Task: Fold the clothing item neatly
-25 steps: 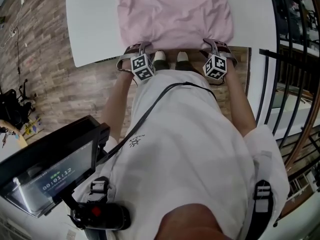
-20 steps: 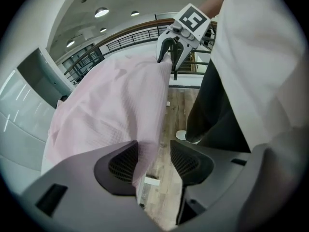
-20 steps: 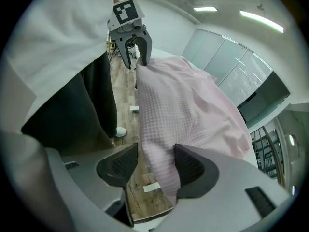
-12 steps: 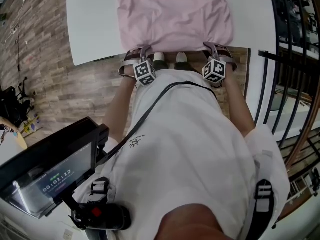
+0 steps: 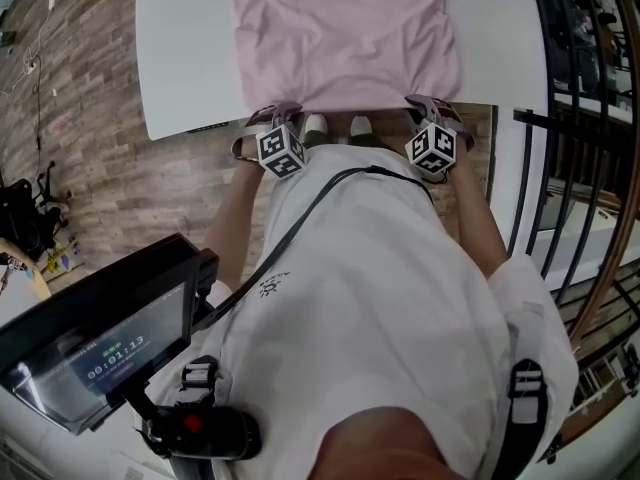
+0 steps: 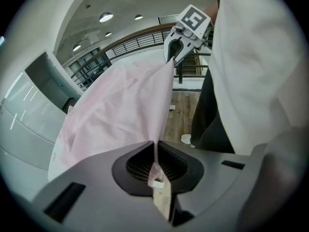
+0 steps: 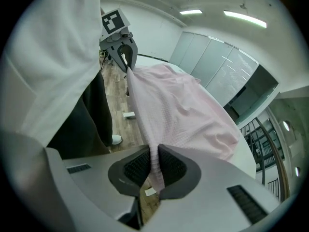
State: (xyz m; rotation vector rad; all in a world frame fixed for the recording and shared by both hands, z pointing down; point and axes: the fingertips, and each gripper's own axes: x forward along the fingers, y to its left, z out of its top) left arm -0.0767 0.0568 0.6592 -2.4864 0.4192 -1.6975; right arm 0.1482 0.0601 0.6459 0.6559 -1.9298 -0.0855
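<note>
A pale pink garment [image 5: 345, 38] lies spread flat on the white table [image 5: 185, 48]. Its near hem hangs at the table's front edge. My left gripper [image 5: 272, 118] is at the hem's left corner and my right gripper [image 5: 427, 108] at its right corner. In the left gripper view the jaws [image 6: 155, 153] have just been closing and are shut on a fold of pink cloth [image 6: 120, 115]. The right gripper view shows the same: jaws [image 7: 154, 166] just closed, pads pressed on the pink hem [image 7: 178, 105]. Between the two grips the hem runs taut.
The table's front edge meets a wood-plank floor [image 5: 90, 158]. A black railing [image 5: 560, 178] runs along the right side. The person's shoes [image 5: 335, 125] stand just under the hem. A screen on a mount [image 5: 100, 343] sits at the lower left.
Both grippers have kept to the near hem corners. The hem between them now looks pinched and drawn a little off the table edge, and the right gripper has risen slightly.
</note>
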